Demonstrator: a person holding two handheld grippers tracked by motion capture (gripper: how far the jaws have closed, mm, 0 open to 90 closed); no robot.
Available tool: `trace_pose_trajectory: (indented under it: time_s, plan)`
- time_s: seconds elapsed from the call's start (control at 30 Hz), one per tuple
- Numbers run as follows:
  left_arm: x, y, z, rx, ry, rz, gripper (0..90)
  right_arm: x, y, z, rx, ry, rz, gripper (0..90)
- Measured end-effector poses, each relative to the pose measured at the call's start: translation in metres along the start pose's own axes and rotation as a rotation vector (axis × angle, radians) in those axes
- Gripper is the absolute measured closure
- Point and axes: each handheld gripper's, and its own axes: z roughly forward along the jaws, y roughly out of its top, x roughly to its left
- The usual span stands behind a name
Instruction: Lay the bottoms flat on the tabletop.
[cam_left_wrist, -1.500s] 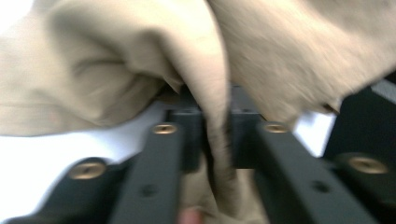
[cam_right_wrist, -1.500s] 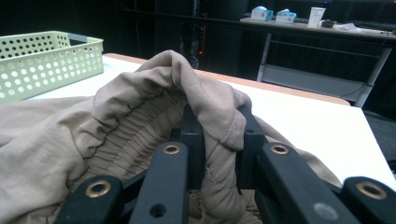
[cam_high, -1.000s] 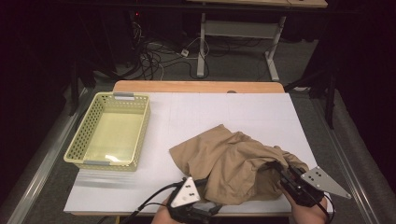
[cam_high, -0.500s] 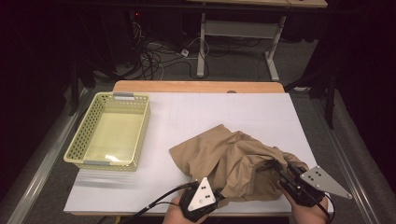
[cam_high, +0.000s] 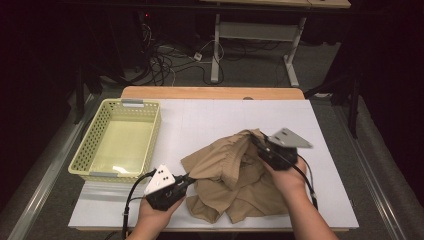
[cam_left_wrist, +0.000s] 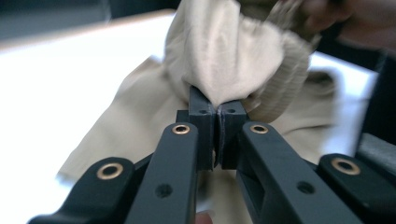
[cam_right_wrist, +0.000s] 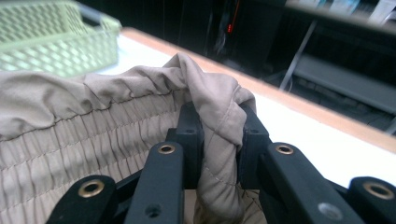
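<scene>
Black jaws of the left gripper (cam_left_wrist: 217, 116) pinch a thin fold of the tan garment (cam_high: 235, 175); the right gripper (cam_right_wrist: 219, 135) clamps its gathered waistband. Soft and limp, the cloth sags onto the near-right white table (cam_high: 210, 117), so elastic edges look the surest hold. Far left sits a yellow-green basket (cam_high: 87, 150).

Plain tan garment (cam_high: 235, 175), pale yellow-green lattice basket (cam_high: 87, 155), white table (cam_high: 210, 117), seemingly unpatterned.
</scene>
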Motion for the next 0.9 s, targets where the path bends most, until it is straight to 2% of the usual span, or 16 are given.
trace_pose_trajectory:
  time_s: [0.1, 0.17, 0.2, 0.3, 0.4, 0.47, 0.57, 0.63, 0.7, 0.73, 0.77, 0.83, 0.9]
  plan:
    - [0.012, -0.008, 0.013, 0.060, 0.041, -0.009, 85.4, -0.003, -0.004, 0.043, 0.072, 0.010, 0.030, 73.5]
    - [0.017, -0.013, 0.018, 0.097, 0.056, -0.026, 85.3, -0.004, -0.009, 0.064, 0.113, 0.016, 0.040, 64.4]
    - [0.018, -0.015, 0.019, 0.112, 0.063, -0.029, 85.3, -0.004, -0.011, 0.072, 0.127, 0.014, 0.049, 55.7]
    - [0.024, -0.021, 0.020, 0.158, 0.081, -0.017, 83.6, -0.005, -0.008, 0.075, 0.108, 0.020, 0.075, 44.9]
    - [0.030, -0.026, 0.020, 0.173, 0.074, -0.044, 81.4, -0.004, 0.001, 0.055, 0.061, 0.029, 0.090, 43.1]
    - [0.029, -0.026, 0.018, 0.169, 0.069, -0.044, 78.6, -0.002, 0.004, 0.035, 0.035, 0.020, 0.071, 43.1]
    - [0.026, -0.024, 0.010, 0.140, 0.076, -0.046, 63.1, -0.002, 0.000, -0.002, 0.004, 0.003, 0.048, 43.9]
    - [0.020, -0.021, 0.001, 0.099, 0.081, -0.039, 52.3, -0.004, -0.009, -0.026, -0.002, -0.010, 0.039, 44.7]
    - [0.012, -0.014, -0.007, 0.060, 0.078, -0.016, 49.6, -0.008, -0.023, -0.047, -0.003, -0.025, 0.044, 45.3]
    - [0.008, -0.008, -0.011, 0.047, 0.086, 0.000, 43.5, -0.011, -0.032, -0.056, 0.001, -0.030, 0.052, 45.7]
    - [0.004, 0.000, -0.014, 0.030, 0.091, 0.014, 42.0, -0.014, -0.040, -0.064, 0.002, -0.030, 0.062, 45.8]
    - [-0.006, 0.015, -0.014, 0.003, 0.081, 0.046, 36.0, -0.020, -0.057, -0.077, 0.006, -0.037, 0.076, 45.9]
    - [-0.019, 0.028, -0.004, 0.007, 0.060, 0.089, 31.8, -0.026, -0.072, -0.085, 0.012, -0.045, 0.092, 46.3]
